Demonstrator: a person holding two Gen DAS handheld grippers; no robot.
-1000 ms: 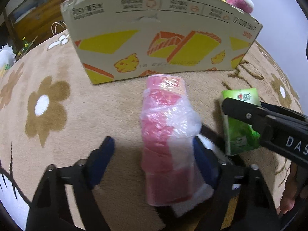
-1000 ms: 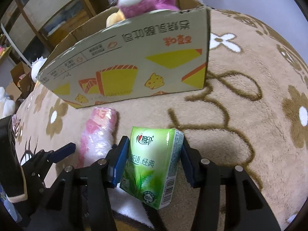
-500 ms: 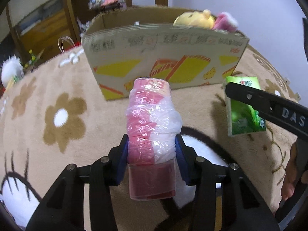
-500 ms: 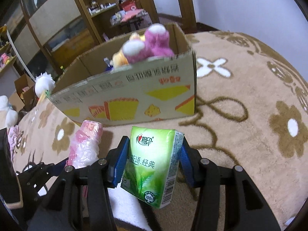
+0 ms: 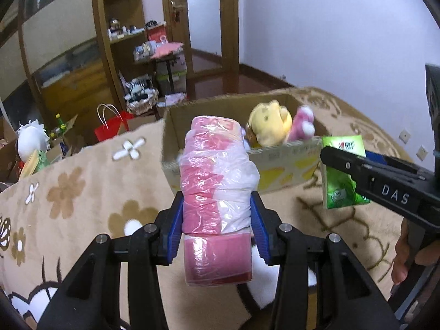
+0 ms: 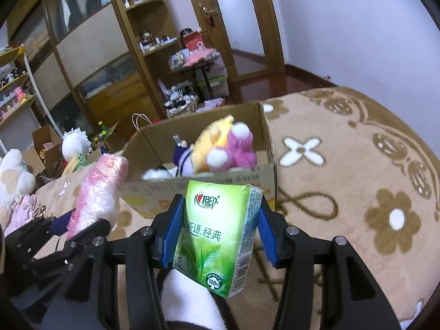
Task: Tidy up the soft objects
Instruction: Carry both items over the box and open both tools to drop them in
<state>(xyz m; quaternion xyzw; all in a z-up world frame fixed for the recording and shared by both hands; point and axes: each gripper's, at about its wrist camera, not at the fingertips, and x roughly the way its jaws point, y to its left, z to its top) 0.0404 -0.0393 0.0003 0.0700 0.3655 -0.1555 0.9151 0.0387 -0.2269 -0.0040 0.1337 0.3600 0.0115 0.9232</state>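
I have the left gripper [image 5: 216, 221] fingers pinching the pink wrapped roll [image 5: 217, 189] at frame centre, the right gripper [image 6: 218, 233] pinching the green tissue pack [image 6: 217, 236]; both are airborne before the cardboard box [image 6: 203, 192], where plush toys [image 6: 228, 148] already lie; deposit remains

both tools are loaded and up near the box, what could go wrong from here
1. The pink roll is wrapped in loose, slick plastic, and the left tool grips only its lower part, so it may slide out or tip.
2. The green tissue pack sits tilted in the right tool; it could twist free on release.
3. The cardboard box already holds a yellow plush and a pink plush near its front wall, so dropped items might bounce out.
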